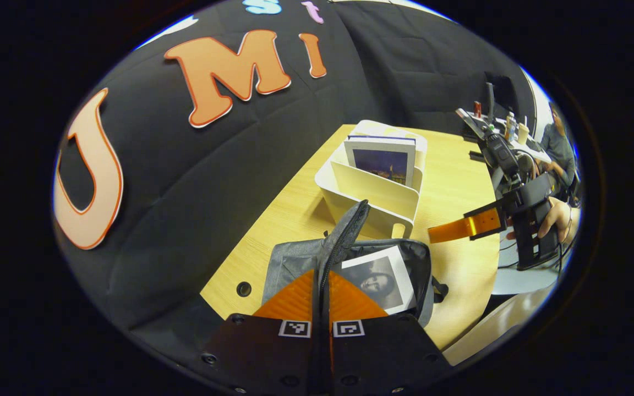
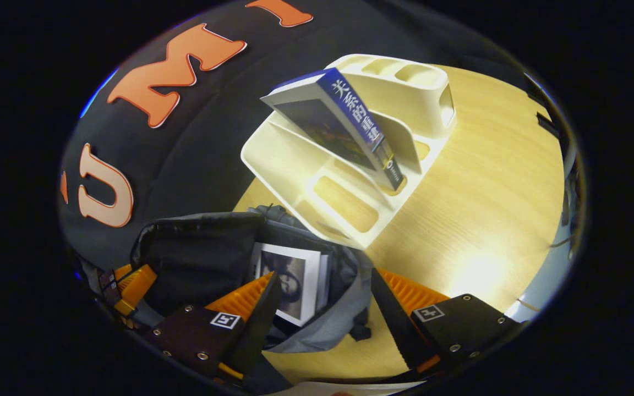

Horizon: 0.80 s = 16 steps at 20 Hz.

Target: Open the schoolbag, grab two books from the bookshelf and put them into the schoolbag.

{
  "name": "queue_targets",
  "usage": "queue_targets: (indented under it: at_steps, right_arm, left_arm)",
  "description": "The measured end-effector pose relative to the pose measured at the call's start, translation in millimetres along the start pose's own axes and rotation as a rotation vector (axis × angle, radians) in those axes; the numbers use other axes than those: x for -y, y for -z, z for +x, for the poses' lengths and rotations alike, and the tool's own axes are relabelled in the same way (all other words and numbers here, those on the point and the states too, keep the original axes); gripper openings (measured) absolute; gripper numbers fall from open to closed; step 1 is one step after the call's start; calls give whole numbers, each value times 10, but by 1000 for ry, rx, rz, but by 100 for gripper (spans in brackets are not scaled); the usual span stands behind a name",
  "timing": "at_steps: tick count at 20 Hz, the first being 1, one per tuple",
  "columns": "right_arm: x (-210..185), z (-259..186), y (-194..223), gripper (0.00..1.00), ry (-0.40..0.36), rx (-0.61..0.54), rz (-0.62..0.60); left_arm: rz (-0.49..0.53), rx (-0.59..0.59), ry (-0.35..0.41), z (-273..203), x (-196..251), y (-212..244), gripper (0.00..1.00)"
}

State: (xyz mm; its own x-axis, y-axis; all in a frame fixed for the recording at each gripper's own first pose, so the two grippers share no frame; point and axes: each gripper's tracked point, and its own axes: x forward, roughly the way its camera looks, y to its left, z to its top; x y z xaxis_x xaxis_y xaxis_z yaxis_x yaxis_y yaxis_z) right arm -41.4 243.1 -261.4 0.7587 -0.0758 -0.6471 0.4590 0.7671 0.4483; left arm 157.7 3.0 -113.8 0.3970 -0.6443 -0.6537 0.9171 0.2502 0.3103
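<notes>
Left gripper view: the left gripper (image 1: 321, 286) pinches the soft grey fabric schoolbag's (image 1: 295, 258) flap; if it slips, the mouth closes over the black-and-white portrait book (image 1: 383, 278) inside. The right gripper (image 2: 322, 300) is wide, empty. Farther, the blue-spined book (image 2: 350, 118) leans in the smooth cream plastic bookshelf (image 2: 306, 181) and could topple.

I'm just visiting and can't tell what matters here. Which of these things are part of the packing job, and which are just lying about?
Part of the job:
- schoolbag, open
- book already inside it
- book leaning in the bookshelf
- bookshelf
- left hand-held gripper, holding the bag's flap
- right hand-held gripper, open

Just lying about:
- table
- desk clutter behind
</notes>
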Motion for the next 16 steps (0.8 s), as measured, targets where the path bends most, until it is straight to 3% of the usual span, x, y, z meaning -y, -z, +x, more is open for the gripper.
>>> queue_targets:
  at_steps: [4, 8, 11, 16]
  right_arm:
    - [406, -365, -337, 98, 96, 12, -85]
    - [575, -746, -941, 98, 205, 84, -266]
    - [496, -981, -1423, 98, 258, 133, -406]
    - [-5, -1063, -2052, 98, 281, 140, -654]
  left_arm:
    - [-36, 15, -3, -27, -12, 102, 1]
    - [-8, 33, -17, -32, 35, 126, 1]
    - [-53, 43, -3, -47, 98, 174, 1]
    - [-109, 49, -26, -58, 44, 181, 1]
